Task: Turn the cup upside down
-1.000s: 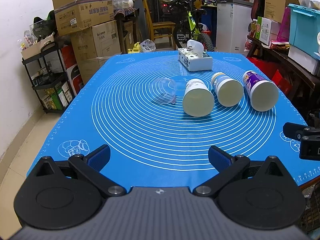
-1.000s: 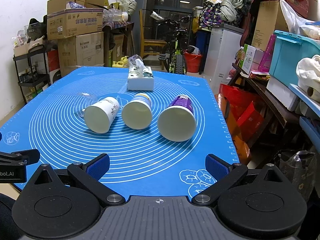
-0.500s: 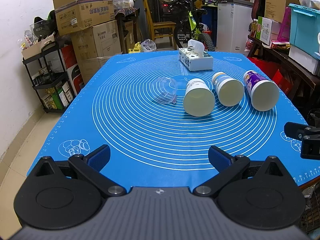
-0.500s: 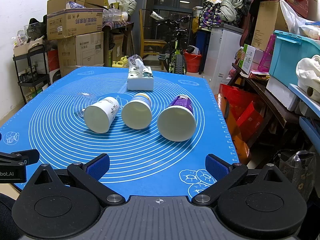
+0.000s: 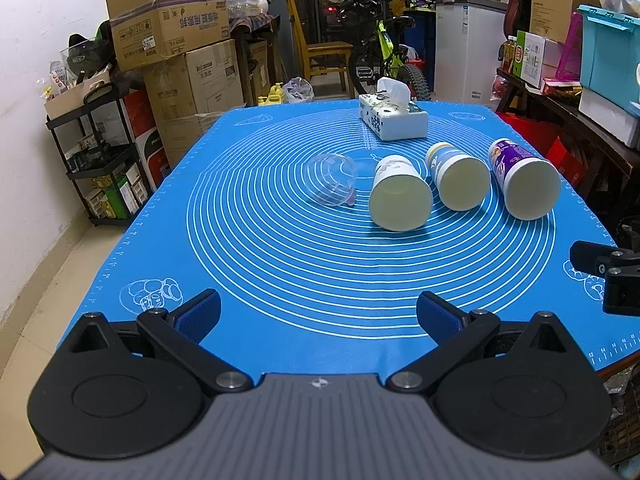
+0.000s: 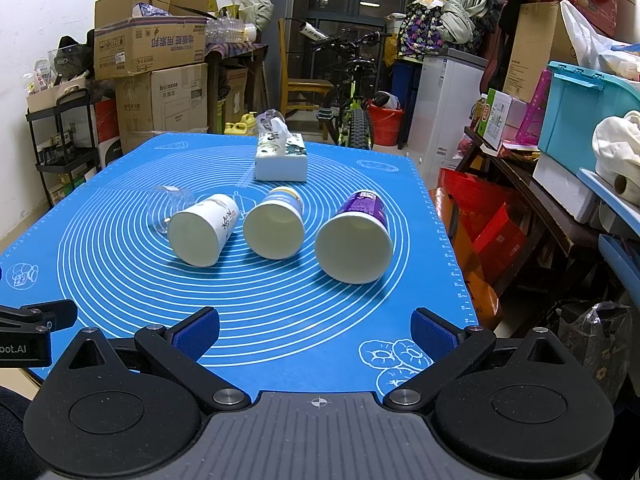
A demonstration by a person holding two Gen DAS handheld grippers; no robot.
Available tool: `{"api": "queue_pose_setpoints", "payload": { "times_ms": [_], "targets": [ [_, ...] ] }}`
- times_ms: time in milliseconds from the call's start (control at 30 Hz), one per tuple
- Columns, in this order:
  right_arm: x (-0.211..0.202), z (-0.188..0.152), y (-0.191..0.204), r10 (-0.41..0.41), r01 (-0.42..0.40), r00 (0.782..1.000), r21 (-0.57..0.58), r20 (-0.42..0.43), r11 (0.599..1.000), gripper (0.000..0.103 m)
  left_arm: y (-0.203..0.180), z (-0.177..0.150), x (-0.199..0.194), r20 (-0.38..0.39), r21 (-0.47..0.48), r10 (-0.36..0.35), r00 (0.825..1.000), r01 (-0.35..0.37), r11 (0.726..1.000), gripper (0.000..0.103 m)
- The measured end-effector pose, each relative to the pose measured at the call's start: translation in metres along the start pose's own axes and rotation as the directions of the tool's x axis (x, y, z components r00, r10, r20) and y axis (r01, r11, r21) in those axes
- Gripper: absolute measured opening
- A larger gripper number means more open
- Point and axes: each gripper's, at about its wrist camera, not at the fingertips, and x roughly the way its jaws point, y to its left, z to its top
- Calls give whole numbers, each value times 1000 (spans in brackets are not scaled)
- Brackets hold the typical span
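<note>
Cups lie on their sides in a row across the middle of a blue mat [image 5: 248,280]: a clear cup [image 5: 331,179] at the left end, then a white cup [image 5: 400,194], a blue-banded cup [image 5: 458,180] and a purple cup [image 5: 526,184], all four with their mouths turned toward the cameras. The clear cup sits just beside the white one; from the right wrist view it is partly hidden behind it. The three paper cups show pale, bare insides, and nothing is visible in the clear one. A tissue box [image 5: 394,118] stands behind the row, a tissue sticking up from its slot.

The left gripper [image 5: 319,314] hovers at the near edge of the mat with its jaws spread wide, holding and touching nothing, well apart from the cups. The right gripper [image 6: 315,330] is likewise wide apart and unloaded, over the mat's near right corner, the purple cup [image 6: 354,240] nearest ahead of it. Each gripper's black body shows at the edge of the other's view.
</note>
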Motion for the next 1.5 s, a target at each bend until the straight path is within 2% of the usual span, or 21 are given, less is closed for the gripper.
{"api": "queue_pose_setpoints", "payload": {
  "times_ms": [567,767,933,1167,1333,1500],
  "targets": [
    [8,-1,2,9,-9,1000,12,6,1000,101,4,3,2,13,9,-13,1000,13,1000,103],
    [13,9,1,15,-15,1000,10,19,1000,101,13,20,10,38,31,18,999,-19,999,103],
    [24,23,11,22,-22,999,-5,41,1000,101,27,39,25,48,7,9,999,-9,1000,103],
    [49,48,22,35,-34,996,-14,78,999,101,32,69,60,98,32,0,995,-3,999,103],
    [74,61,25,34,-34,996,-1,79,999,101,32,90,109,77,39,-50,996,47,998,103],
    [90,61,25,28,-29,997,11,69,1000,101,36,99,152,81,4,-75,994,75,997,103]
  ]
}}
